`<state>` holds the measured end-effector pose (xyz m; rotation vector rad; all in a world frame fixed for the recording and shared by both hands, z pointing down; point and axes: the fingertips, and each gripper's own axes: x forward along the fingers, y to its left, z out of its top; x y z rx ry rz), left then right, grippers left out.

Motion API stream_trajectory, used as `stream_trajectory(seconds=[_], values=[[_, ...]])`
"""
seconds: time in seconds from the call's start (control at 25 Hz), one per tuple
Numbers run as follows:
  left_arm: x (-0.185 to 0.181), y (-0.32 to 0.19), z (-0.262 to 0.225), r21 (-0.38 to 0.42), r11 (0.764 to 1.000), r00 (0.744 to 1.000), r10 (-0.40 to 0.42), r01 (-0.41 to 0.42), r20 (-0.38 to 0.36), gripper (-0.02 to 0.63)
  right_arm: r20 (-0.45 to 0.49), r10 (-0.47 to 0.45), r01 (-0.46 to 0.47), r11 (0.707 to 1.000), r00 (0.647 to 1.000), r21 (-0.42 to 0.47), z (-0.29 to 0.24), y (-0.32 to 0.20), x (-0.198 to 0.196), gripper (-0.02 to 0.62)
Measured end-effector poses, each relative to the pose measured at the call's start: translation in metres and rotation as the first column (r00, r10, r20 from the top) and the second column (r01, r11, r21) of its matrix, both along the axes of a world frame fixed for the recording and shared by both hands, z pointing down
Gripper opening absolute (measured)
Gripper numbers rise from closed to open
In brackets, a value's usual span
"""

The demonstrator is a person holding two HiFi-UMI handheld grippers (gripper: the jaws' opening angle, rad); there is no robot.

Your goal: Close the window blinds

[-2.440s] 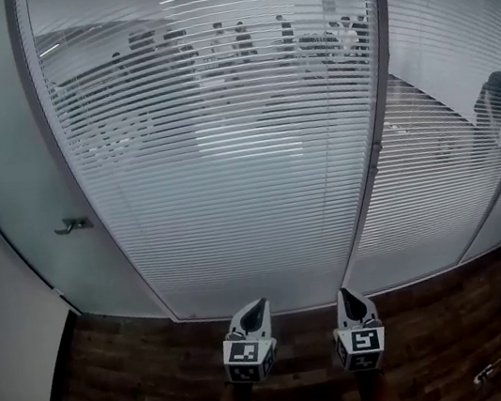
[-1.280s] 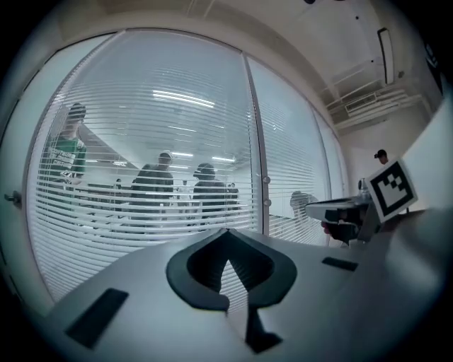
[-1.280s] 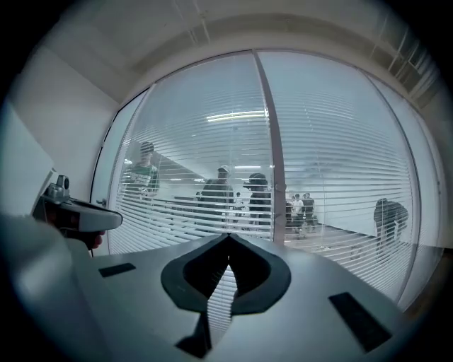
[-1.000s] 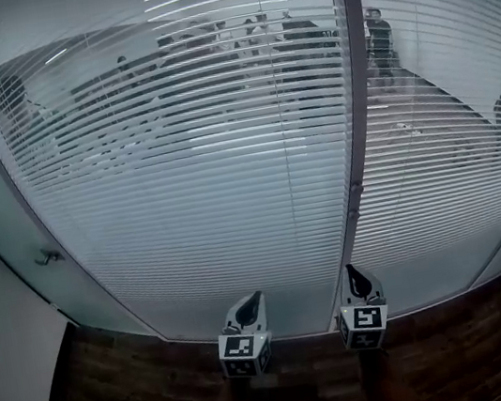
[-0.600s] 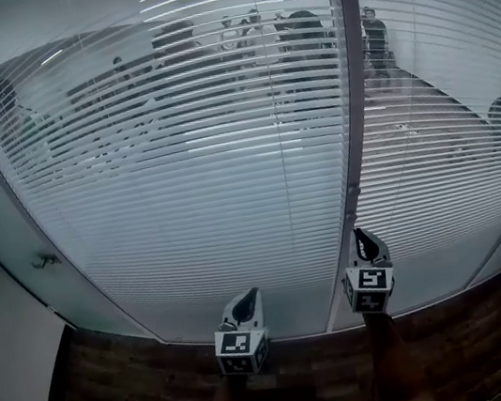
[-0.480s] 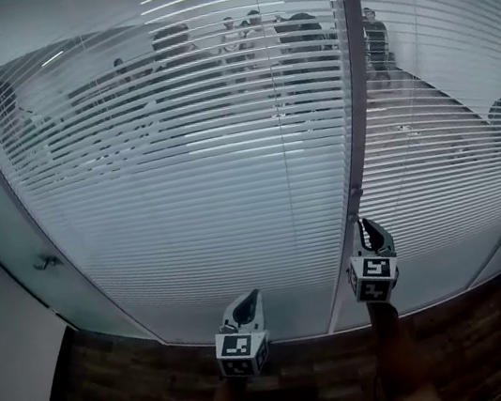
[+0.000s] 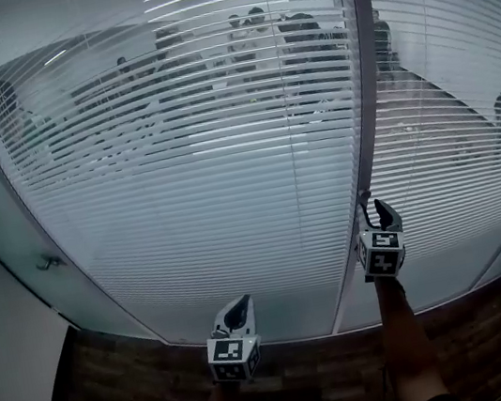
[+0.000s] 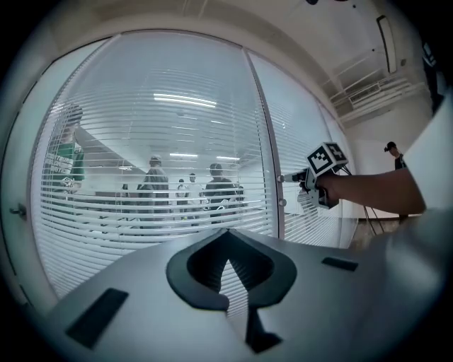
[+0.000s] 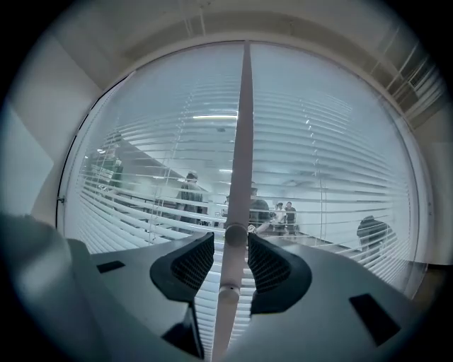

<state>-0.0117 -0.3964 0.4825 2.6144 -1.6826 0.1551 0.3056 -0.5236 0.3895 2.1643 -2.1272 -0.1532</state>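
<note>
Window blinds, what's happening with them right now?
A person faces white horizontal-slat window blinds behind glass, slats tilted open so people beyond show through. The right claw is raised to the grey vertical frame post; its jaws have just been opening and now straddle a small round grey knob on that post, not yet pressing it. The left claw hangs low, shut and empty.
</note>
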Motion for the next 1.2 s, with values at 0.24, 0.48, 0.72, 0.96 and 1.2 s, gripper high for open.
stream_trajectory(seconds=[0.24, 0.48, 0.72, 0.96, 1.2], values=[[-0.009, 0.000, 0.009, -0.015, 1.000, 1.000, 0.004, -0.004, 0.004, -0.005, 0.007, 0.016, -0.015, 1.000, 1.000, -0.024, 0.001, -0.012, 0.004, 0.137], [-0.015, -0.002, 0.014, -0.021, 1.000, 1.000, -0.004, 0.004, 0.004, -0.005, 0.023, 0.021, -0.021, 1.000, 1.000, -0.023, 0.003, -0.021, 0.006, 0.137], [-0.017, -0.007, 0.019, -0.026, 1.000, 1.000, 0.002, -0.002, -0.002, -0.005, 0.035, 0.014, -0.013, 0.999, 0.999, -0.029, 0.008, -0.027, 0.007, 0.130], [-0.020, -0.006, 0.024, -0.031, 0.999, 1.000, 0.010, -0.010, 0.000, -0.005, 0.044, 0.012, -0.011, 0.999, 0.999, -0.032, 0.010, -0.024, 0.007, 0.125], [-0.022, -0.008, 0.021, -0.026, 1.000, 1.000, 0.010, -0.010, -0.010, -0.005, 0.003, 0.027, -0.027, 0.999, 1.000, -0.047, 0.008, -0.023, 0.007, 0.124]])
